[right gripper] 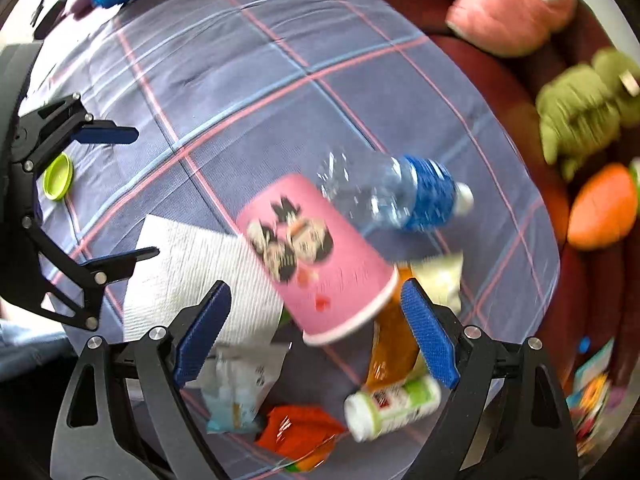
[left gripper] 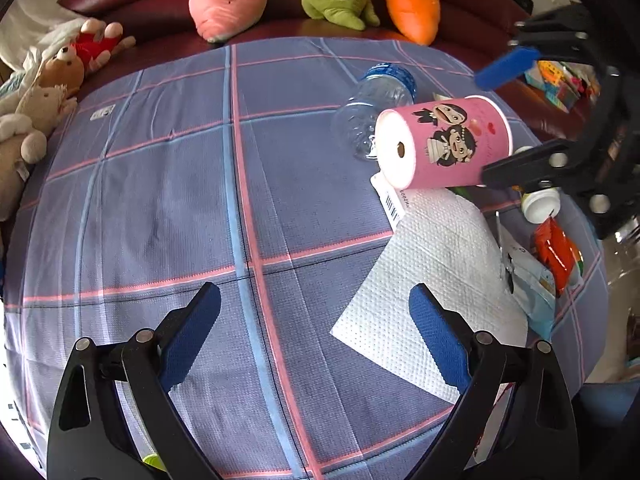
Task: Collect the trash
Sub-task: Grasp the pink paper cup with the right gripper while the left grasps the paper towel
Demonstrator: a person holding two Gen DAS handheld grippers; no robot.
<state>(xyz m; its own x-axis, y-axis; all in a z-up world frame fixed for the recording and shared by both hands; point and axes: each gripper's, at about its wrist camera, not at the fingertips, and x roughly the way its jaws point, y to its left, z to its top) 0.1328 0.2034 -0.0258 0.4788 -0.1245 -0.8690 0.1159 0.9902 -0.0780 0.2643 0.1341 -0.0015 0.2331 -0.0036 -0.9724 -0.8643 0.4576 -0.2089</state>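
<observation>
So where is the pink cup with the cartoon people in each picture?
Left wrist view: the pink cup is upper right, lying sideways, its white bottom facing the camera, beside the right gripper.
Right wrist view: the pink cup is in the middle, blurry, just ahead of the open jaws.
Shared landmark: the clear bottle with the blue label lies right next to the cup in both.

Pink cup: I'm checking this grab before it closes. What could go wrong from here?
1. The pink cup lies on its side between the open right tool's fingers; it may roll or crush when pinched.
2. The clear bottle sits behind it and could get knocked away.
3. The paper towel beside it could be caught too.
</observation>
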